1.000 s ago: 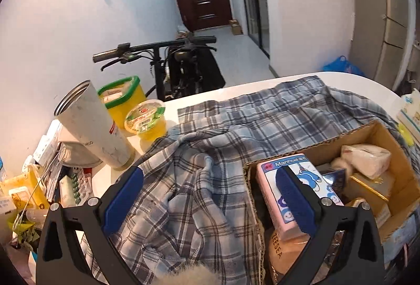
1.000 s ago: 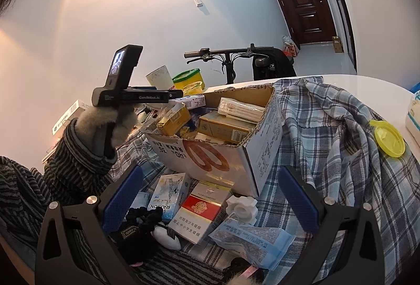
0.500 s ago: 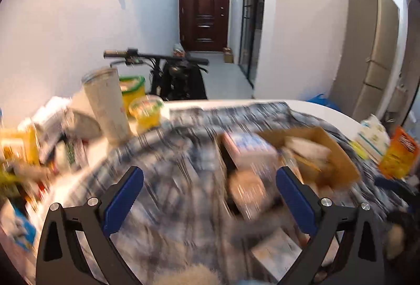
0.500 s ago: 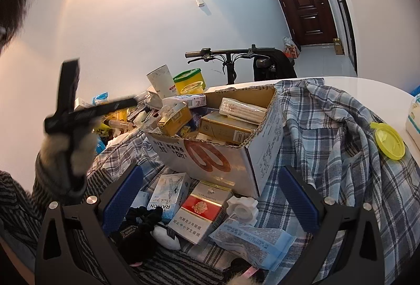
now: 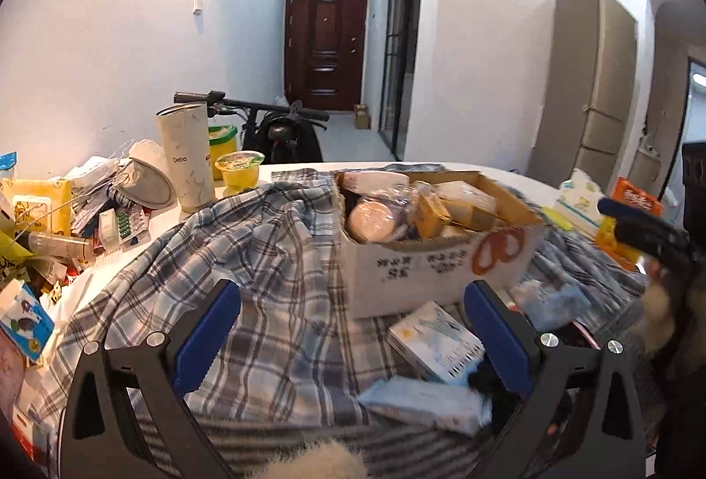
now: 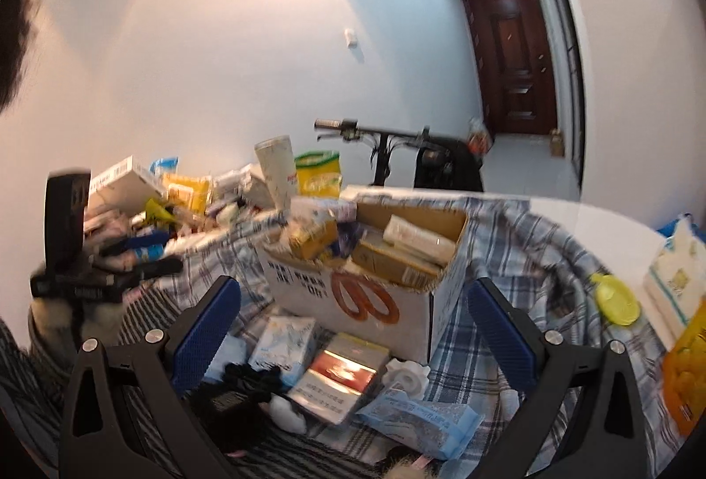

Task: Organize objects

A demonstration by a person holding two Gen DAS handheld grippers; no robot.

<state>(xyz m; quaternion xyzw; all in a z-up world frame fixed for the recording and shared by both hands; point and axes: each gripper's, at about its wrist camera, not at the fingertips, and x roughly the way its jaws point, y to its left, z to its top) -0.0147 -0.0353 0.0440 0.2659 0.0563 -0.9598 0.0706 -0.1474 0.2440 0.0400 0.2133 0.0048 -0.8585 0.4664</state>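
1. Left gripper (image 5: 351, 340): blue pads spread wide, empty, hovering above the plaid shirt (image 5: 264, 258) near the cardboard box (image 5: 441, 263).
2. Right gripper (image 6: 353, 335): likewise spread, nothing pinched, poised over the loose items in front of the box (image 6: 366, 293).
3. Loose on the near cloth: a white-blue carton (image 6: 284, 340), a red pack (image 6: 342, 368), a white knob (image 6: 406, 377), a blue tissue packet (image 6: 419, 421), a black bundle (image 6: 238, 386).
4. Box already heaped to the rim, with a yellow carton (image 6: 311, 238) tilted at its left edge.
5. Likely risks: adding more could tip items over the rim; dragging at the packet could snag the shirt and shift the box; closely packed pieces could mean pinching two at once.
6. Far left, a white tumbler (image 5: 185, 166) upright amid clutter, well apart from both claws.
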